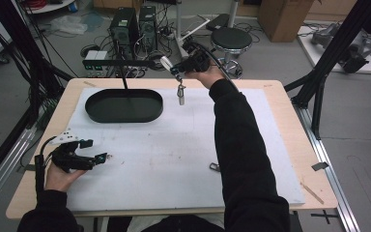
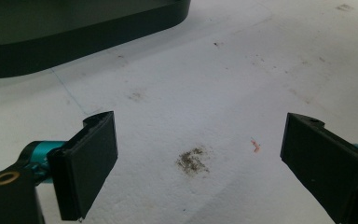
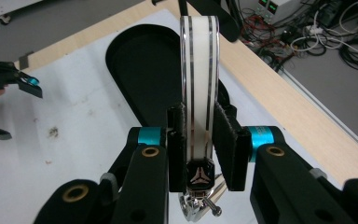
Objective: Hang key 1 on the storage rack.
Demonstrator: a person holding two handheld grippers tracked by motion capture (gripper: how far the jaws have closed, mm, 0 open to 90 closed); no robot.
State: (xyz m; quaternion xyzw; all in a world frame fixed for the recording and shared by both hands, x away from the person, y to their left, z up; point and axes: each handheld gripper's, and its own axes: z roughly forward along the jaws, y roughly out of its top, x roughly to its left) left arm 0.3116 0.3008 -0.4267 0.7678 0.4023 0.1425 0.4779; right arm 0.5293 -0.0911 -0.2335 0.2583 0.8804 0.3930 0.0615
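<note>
Right claw (image 3: 199, 140) clamps white strap (image 3: 199, 70) with metal clasp (image 1: 180, 94) dangling, strap's lower end hidden; left claw (image 2: 198, 158) wide, empty; black tray (image 1: 124, 105) far left, cut off in left gripper view.

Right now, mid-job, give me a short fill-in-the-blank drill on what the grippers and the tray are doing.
1. The right gripper is shut on a white ____ with a metal clasp.
2. The left gripper has its fingers ____, with nothing between them.
3. The oval tray is coloured ____.
Missing words: strap; open; black.
</note>
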